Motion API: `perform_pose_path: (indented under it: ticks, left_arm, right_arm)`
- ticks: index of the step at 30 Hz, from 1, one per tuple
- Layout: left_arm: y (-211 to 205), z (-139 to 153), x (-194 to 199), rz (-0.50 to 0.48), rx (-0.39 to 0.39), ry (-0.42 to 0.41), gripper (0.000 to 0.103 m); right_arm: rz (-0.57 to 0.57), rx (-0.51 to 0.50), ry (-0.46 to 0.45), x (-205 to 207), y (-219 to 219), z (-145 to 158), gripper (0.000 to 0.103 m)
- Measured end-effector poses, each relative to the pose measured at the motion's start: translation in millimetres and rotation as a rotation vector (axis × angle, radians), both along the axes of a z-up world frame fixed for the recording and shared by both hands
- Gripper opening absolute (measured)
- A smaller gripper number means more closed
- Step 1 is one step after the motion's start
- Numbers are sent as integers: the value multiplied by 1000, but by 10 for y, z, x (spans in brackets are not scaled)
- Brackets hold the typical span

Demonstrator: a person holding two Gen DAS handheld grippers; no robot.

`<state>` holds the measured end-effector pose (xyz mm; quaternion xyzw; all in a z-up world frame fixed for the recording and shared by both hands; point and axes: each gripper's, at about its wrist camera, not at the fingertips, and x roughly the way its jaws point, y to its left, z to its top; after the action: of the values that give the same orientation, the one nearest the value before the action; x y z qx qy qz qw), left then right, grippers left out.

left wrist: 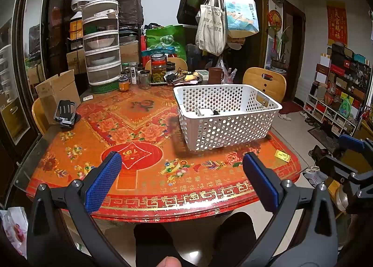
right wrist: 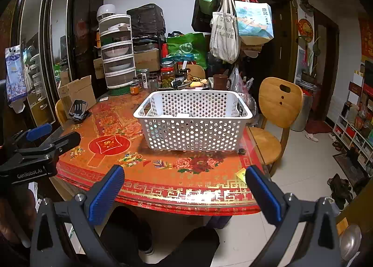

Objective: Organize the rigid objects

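A white perforated basket (left wrist: 233, 131) stands on the red patterned table (left wrist: 144, 173); it also shows in the right wrist view (right wrist: 191, 131). A white item and a small dark item lie inside it (left wrist: 207, 112). A black folded device (left wrist: 65, 113) lies at the table's left edge, also in the right wrist view (right wrist: 78, 108). A small yellow packet (left wrist: 282, 155) lies near the front right edge. My left gripper (left wrist: 181, 166) is open and empty above the table's near edge. My right gripper (right wrist: 184, 178) is open and empty over the near edge, to the right of the left one.
Jars (left wrist: 158, 68), a stacked food cover (left wrist: 101, 43), a brown mug (left wrist: 215, 75) and clutter fill the table's back. A cardboard box (left wrist: 56, 89) stands at the left. A wooden chair (right wrist: 277, 108) stands at the right. A coat rack with bags (left wrist: 216, 17) stands behind.
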<state>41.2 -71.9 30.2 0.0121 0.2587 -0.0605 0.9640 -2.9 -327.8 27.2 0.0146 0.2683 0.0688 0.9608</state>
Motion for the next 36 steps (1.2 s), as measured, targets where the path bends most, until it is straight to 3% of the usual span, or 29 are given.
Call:
perform_pose_path:
  ticks: [36]
  left_arm:
    - [-59,-60,16,6,-1,14,102]
  right_arm:
    - [0,0,-1,-17,-30,14,103]
